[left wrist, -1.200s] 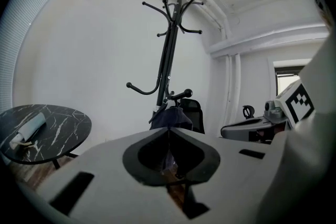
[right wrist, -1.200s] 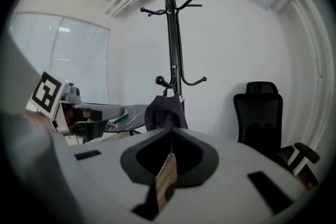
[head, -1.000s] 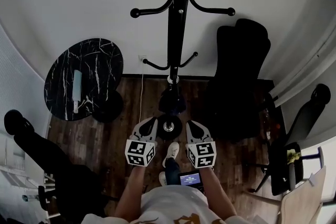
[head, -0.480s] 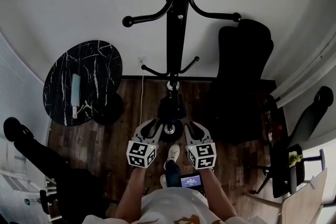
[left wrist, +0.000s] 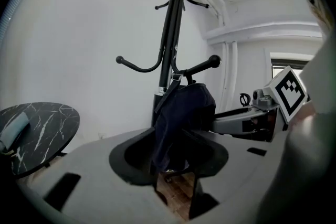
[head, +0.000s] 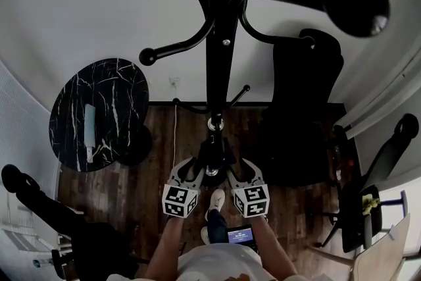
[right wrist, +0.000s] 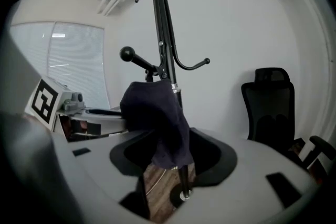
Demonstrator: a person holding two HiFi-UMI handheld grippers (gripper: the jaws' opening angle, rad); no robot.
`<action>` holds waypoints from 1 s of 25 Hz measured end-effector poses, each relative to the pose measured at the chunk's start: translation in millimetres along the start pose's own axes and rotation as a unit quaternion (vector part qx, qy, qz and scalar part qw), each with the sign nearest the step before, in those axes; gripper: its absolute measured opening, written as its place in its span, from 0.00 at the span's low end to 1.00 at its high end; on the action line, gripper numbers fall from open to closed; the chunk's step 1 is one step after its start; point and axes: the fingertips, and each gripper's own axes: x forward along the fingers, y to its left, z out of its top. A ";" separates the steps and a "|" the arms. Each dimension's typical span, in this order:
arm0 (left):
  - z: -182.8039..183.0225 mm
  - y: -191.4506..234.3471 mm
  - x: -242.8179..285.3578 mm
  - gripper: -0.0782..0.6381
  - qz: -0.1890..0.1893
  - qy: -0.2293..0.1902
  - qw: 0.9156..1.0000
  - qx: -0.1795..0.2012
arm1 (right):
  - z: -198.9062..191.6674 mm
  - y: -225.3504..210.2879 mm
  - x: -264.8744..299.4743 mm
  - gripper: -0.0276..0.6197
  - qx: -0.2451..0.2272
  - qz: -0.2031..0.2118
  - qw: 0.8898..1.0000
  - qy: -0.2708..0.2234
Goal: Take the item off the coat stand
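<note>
Dark blue fabric item [left wrist: 181, 118]: hangs on a lower hook of the black coat stand [head: 220, 43], close against the pole, at the centre of the left gripper view. In the head view it shows as a dark bundle low on the pole, just below the middle of the frame, above the stand's base and the wooden floor [head: 151, 148].

Left gripper [head: 189, 168]: lower centre of the head view, immediately left of the item. Its jaws have just been opening and stand wide apart. The fabric hangs straight ahead across the gap, and the pads do not press on it.

Right gripper [head: 240, 168]: immediately right of the item, level with the left one. Its jaws have likewise just been opening and stand apart. The fabric hangs ahead of them, ungripped. It cannot be determined whether the hem reaches in between either pair of pads.

The item sits between the two grippers, which angle inward towards it.

Surroundings: round black marble-patterned table [head: 125, 95] at mid left, carrying a pale oblong object [head: 89, 131]; black office chair [head: 306, 95] at right of the stand, against the white wall [head: 99, 3].
</note>
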 end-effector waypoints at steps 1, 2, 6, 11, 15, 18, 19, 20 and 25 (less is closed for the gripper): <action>-0.3 0.5 3.4 0.31 -0.003 0.002 1.000 0.002 | 0.1 -0.8 3.5 0.34 -0.001 -0.001 1.000 0.002; -0.8 0.9 6.4 0.31 -0.006 0.003 1.000 0.004 | 0.1 -1.4 6.5 0.34 -0.003 -0.001 1.000 0.003; -2.2 2.2 17.4 0.31 -0.017 0.008 1.000 0.006 | 1.0 -2.9 16.3 0.35 -0.005 -0.002 1.000 0.008; 5.2 4.1 26.9 0.31 -0.023 0.003 1.000 0.014 | 6.8 -2.2 25.2 0.34 -0.018 0.003 1.000 0.005; 4.4 2.0 29.0 0.24 -0.031 0.004 0.999 0.020 | 9.5 -0.8 26.9 0.29 -0.021 0.004 1.000 -0.003; 2.1 0.7 28.8 0.18 -0.036 0.012 0.999 0.019 | 10.7 -0.3 26.1 0.10 -0.032 0.004 0.999 -0.001; 1.7 0.9 28.3 0.17 -0.038 0.013 0.999 0.018 | 10.8 0.0 25.8 0.10 -0.034 0.005 0.999 0.000; 1.5 0.9 28.0 0.17 -0.040 0.013 0.999 0.016 | 10.7 0.0 25.4 0.10 -0.036 0.005 0.999 0.000; 2.0 -0.8 27.6 0.16 -0.045 0.016 0.999 0.018 | 11.0 -0.9 23.5 0.09 -0.047 0.002 0.999 0.004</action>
